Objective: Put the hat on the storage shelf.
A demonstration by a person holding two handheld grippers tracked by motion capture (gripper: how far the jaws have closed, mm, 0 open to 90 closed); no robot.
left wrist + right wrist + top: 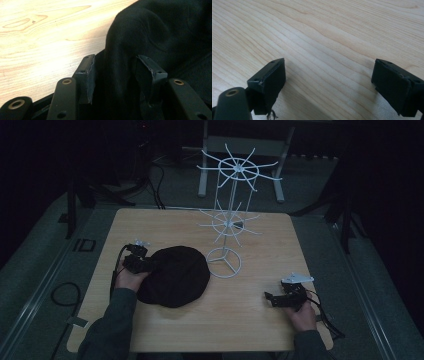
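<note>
Left of centre on table (250,320): black cloth (175,276) lying in heap, just left of white wire rack (227,222) base. My left gripper (142,262) at cloth's left edge; in left gripper view, fold of cloth (120,75) sits between jaws, pads pressing it from both sides. My right gripper (280,298) lower right of frame, well apart from cloth, jaws spread wide over bare wood.

A wooden table (260,330) is being dimly lit, and a black cable loop (52,296) is being left lying on the grey floor (30,270) beside it.
</note>
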